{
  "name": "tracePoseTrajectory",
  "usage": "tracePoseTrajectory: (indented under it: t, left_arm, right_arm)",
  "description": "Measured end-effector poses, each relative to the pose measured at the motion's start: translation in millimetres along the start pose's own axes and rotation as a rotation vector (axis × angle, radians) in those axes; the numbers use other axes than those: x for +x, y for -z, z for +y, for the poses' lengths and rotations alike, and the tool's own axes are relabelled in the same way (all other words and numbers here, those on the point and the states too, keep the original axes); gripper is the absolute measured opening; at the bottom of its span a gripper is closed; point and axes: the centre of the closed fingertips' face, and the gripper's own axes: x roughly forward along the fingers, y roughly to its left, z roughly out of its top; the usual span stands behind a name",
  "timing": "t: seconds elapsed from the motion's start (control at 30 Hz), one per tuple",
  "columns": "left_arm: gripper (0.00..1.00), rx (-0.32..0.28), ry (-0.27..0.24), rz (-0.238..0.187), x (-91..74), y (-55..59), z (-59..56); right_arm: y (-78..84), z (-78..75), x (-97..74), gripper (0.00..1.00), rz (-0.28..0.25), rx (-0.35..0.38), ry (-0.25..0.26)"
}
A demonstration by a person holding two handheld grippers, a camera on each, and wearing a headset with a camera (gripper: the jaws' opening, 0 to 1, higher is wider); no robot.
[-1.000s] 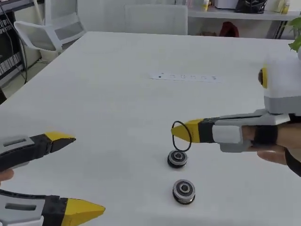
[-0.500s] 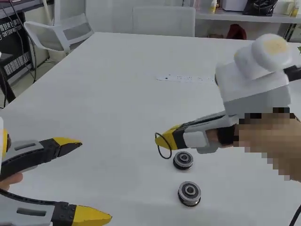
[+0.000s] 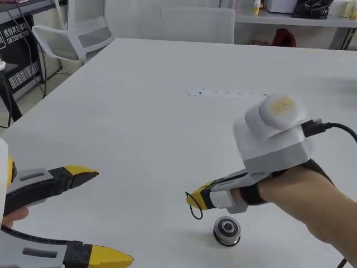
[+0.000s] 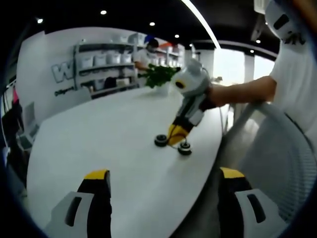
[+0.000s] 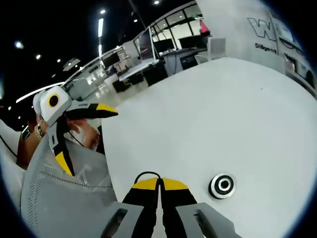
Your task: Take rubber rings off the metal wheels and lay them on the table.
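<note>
The rubber ring is pinched between the fully closed fingers of the right gripper. In the head view it sits just up and to the left of the metal wheel, close above the worktop. The ring is squeezed into a narrow oval. Its long axis appears to run from the pinch down toward the worktop, with the loop on edge rather than flat, though the thin band is hard to read. A release on edge is judged the main risk: the ring could roll or spring toward the wheel, or past it, instead of lying flat. It could also cling to the fingers when they are parted. The wheel itself could be knocked, since the gripper is just beside it. The left gripper is held well to the left of the wheel, its fingers spread wide with nothing between them.
</note>
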Motion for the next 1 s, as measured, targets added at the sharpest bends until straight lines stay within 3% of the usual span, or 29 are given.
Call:
tracePoseTrajectory:
  t: [0.13, 0.43, 1.0]
  left_arm:
    - [0.90, 0.000, 0.000, 0.008, 0.3, 1.5, 0.1]
    - [0.88, -0.009, -0.007, 0.011, -0.2, 2.5, 1.9]
    - [0.88, 0.001, -0.001, 0.024, 1.4, 3.4, 0.7]
  right_arm:
    - [11.8, -8.5, 4.7, 0.00, 0.045, -0.022, 0.044]
    - [26.3, -15.9, 12.4, 0.00, 0.088, -0.019, 0.084]
    - [38.1, -14.8, 15.4, 0.00, 0.138, -0.033, 0.084]
